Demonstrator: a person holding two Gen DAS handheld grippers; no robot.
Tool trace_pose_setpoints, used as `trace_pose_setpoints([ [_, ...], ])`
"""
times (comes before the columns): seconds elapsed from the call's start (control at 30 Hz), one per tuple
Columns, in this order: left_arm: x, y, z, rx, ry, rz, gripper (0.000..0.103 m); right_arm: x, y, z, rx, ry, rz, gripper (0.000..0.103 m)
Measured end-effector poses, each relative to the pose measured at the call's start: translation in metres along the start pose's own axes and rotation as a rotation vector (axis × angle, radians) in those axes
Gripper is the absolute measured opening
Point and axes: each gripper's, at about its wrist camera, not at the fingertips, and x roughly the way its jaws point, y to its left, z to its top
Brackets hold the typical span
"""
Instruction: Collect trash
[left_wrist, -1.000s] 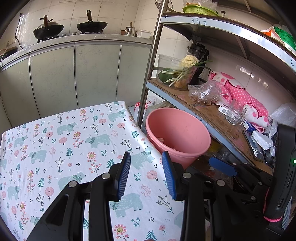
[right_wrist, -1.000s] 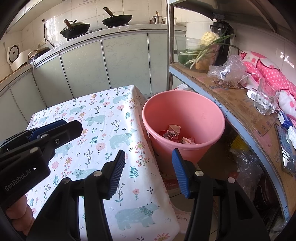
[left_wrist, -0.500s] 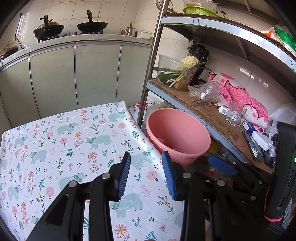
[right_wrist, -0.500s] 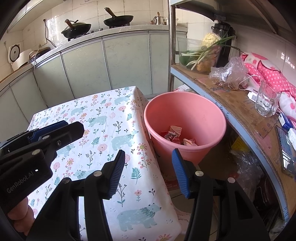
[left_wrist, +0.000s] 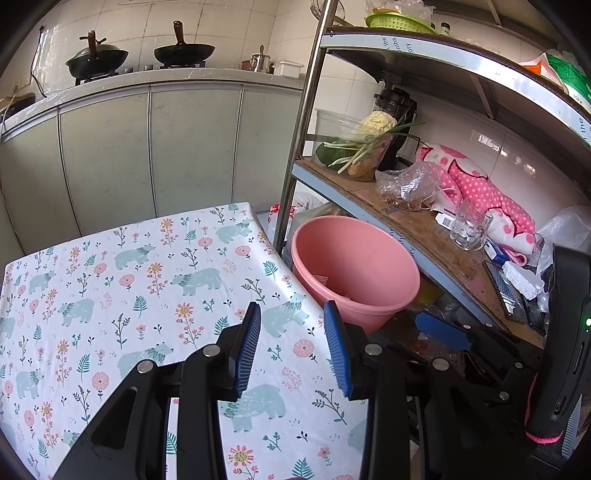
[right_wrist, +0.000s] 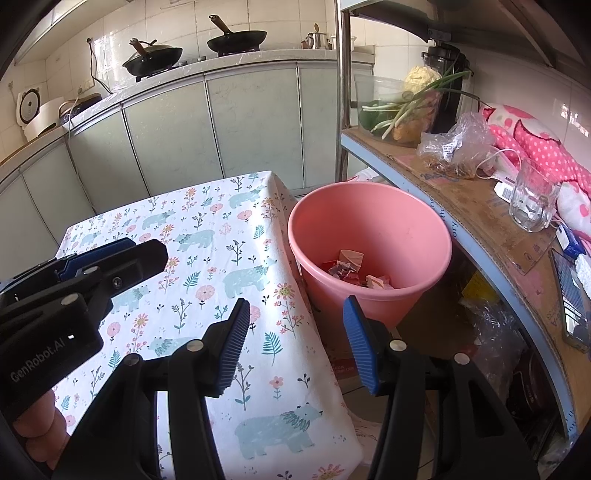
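Crumpled paper trash (right_wrist: 351, 269) lies in the round pink plastic bucket (right_wrist: 369, 236) off the counter's (left_wrist: 110, 295) right edge, ahead of the nearer right gripper (right_wrist: 295, 343); left gripper (left_wrist: 291, 347) too gapes empty.

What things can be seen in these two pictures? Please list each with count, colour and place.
bucket: one, pink, on the floor between table and shelf
trash: several crumpled pieces, red and white, at the bucket's bottom
tablecloth: one, white with bears and flowers, over the table
woks: two, black, on the counter stove
glass: one, clear, on the shelf board
plastic bag: one, clear, on the shelf
clear container: one, holding vegetables, at the shelf's far end
cloth: one, pink with white dots, on the shelf at the wall
left gripper: open, empty, above the table
right gripper: open, empty, near the table's edge
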Motion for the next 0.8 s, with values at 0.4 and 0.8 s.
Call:
trace_pose_setpoints([
  [0.4,-0.0006,-0.0009,-0.0013,0.001,0.001,-0.004,0.035,0.0006,0.0011,-0.0029,-0.008,0.005,0.004,0.053],
  [0.8,-0.0003,-0.0003,-0.0031,-0.001,0.005,-0.009,0.035,0.0008,0.0022,-0.0032,-0.011,0.007,0.004,0.053],
])
